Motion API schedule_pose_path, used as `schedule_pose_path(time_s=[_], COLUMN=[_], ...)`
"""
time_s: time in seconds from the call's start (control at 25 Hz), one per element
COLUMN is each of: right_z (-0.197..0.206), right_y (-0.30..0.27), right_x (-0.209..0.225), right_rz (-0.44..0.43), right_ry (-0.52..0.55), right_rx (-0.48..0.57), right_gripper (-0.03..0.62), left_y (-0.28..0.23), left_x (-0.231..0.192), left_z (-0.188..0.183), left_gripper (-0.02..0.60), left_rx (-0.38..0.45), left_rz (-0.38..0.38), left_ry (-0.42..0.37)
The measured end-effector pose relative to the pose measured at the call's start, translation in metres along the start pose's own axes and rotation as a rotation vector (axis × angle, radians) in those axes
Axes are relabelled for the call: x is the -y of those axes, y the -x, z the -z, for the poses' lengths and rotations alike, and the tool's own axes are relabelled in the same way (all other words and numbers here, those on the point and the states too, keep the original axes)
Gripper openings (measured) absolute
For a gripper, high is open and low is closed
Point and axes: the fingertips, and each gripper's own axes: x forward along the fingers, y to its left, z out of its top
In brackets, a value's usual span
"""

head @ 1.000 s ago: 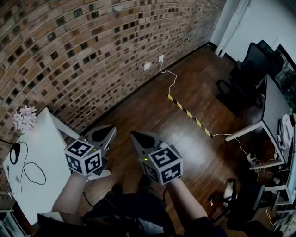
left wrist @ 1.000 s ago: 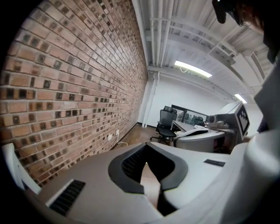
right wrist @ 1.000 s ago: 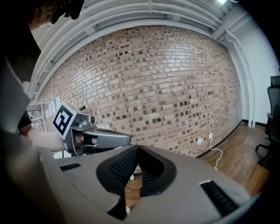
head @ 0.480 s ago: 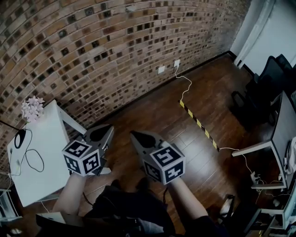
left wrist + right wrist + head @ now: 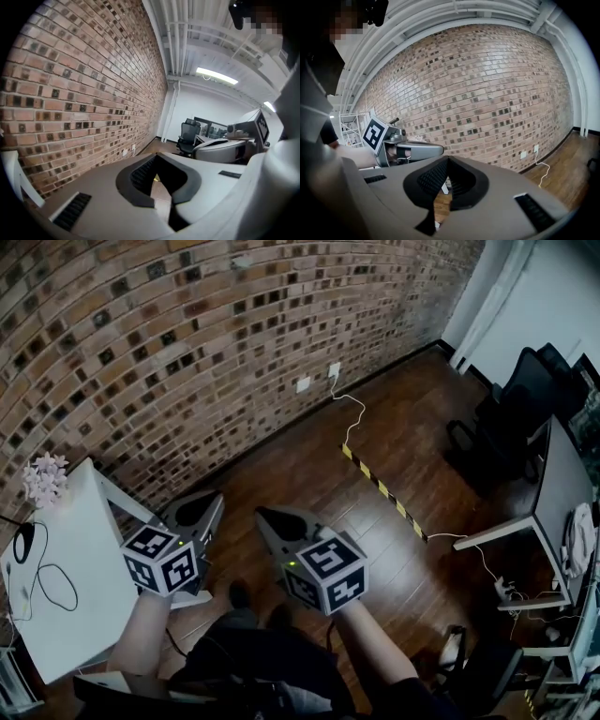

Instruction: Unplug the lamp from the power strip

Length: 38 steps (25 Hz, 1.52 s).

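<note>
The left gripper (image 5: 211, 502) and the right gripper (image 5: 263, 515) are both shut tight with nothing in them, side by side over the wood floor (image 5: 375, 456). I think the lamp (image 5: 23, 542) is the dark round thing on the white table (image 5: 89, 606) at the left. It has a black cord (image 5: 58, 585) and sits near the pink flowers (image 5: 45, 479), but I cannot see the power strip. To do this well, turn to the table and follow the cord to its plug, then open one gripper, pinch the plug and not the cord, and pull straight out.
</note>
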Motion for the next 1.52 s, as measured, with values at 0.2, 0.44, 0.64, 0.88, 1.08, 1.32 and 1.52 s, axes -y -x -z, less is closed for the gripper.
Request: schedule_pose_path(time_s=[0.2, 0.44, 0.64, 0.88, 1.08, 1.32, 1.52], right_z=[-0.013, -0.026, -0.036, -0.037, -0.037, -0.041, -0.047], right_y=[-0.022, -0.07, -0.105, -0.137, -0.165, -0.177, -0.178], right_x=[0.002, -0.01, -0.019, -0.028, -0.029, -0.013, 0.013], right_rz=[0.044, 0.031, 0.021, -0.031, -0.127, -0.222, -0.265], right_ry=[0.03, 0.071, 0.106, 0.126, 0.121, 0.134, 0.104], right_rx=[-0.018, -0.045, -0.062, -0.096, -0.106, -0.102, -0.098], right_gripper=[0.0, 0.0, 0.0, -0.002, -0.002, -0.002, -0.002], left_y=[-0.01, -0.005, 0.002, 0.014, 0.021, 0.017, 0.009], left_x=[-0.023, -0.071, -0.104, -0.136, -0.161, -0.18, -0.182], left_z=[-0.016, -0.026, -0.019, -0.01, -0.01, -0.011, -0.021], left_gripper=[-0.007, -0.008, -0.008, -0.008, -0.008, -0.008, -0.008], left_rx=[0.037, 0.06, 0.054, 0.053, 0.053, 0.035, 0.036], left_rz=[0.044, 0.034, 0.022, -0.037, -0.129, -0.247, -0.313], left_ry=[0.021, 0.054, 0.084, 0.119, 0.136, 0.143, 0.137])
